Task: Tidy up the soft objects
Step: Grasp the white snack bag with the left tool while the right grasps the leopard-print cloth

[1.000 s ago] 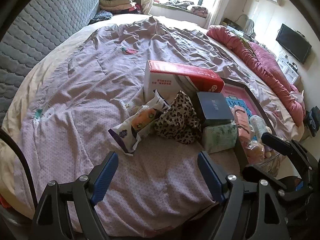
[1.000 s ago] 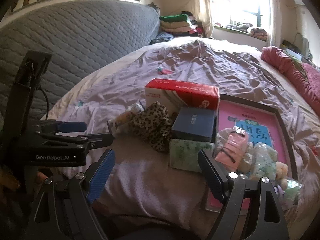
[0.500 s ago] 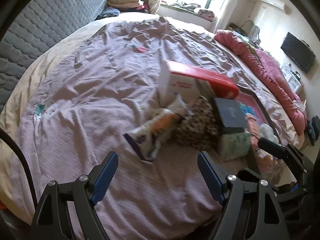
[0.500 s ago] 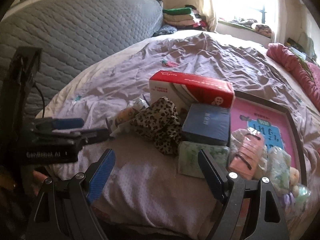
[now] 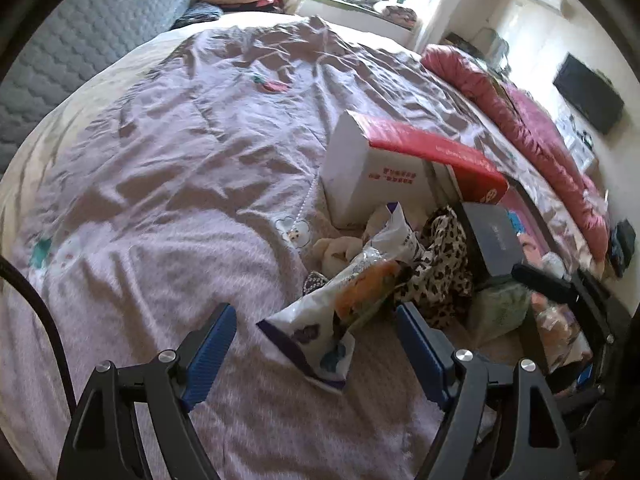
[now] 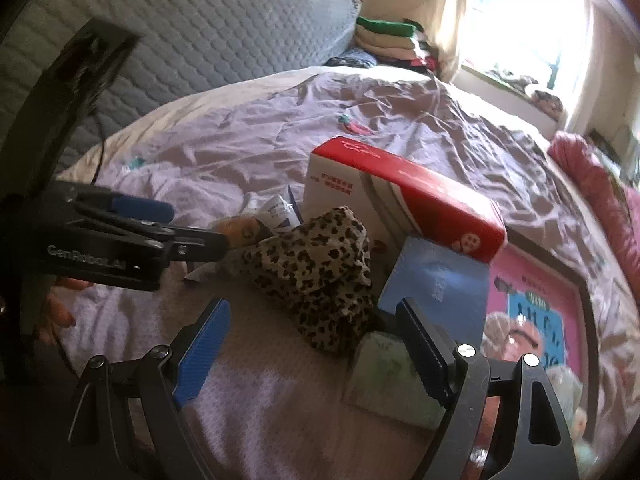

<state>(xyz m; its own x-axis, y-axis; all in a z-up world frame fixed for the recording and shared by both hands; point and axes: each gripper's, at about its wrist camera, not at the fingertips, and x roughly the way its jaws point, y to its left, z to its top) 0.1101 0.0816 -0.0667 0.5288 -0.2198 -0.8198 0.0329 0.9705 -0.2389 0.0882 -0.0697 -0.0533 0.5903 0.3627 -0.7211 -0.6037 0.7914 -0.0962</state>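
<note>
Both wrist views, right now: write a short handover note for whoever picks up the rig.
Left hand-held gripper: open, empty, over the near end of the white snack packet.
Right hand-held gripper: open, empty, by the leopard-print cloth and green tissue pack.
Things: all piled on the bed. The cloth lies between the packet and the dark blue box, in front of the red-and-white box. A cream plush toy lies behind the packet.
Done: nothing gripped or sorted.
Left: pick out the soft items and sort them.
</note>
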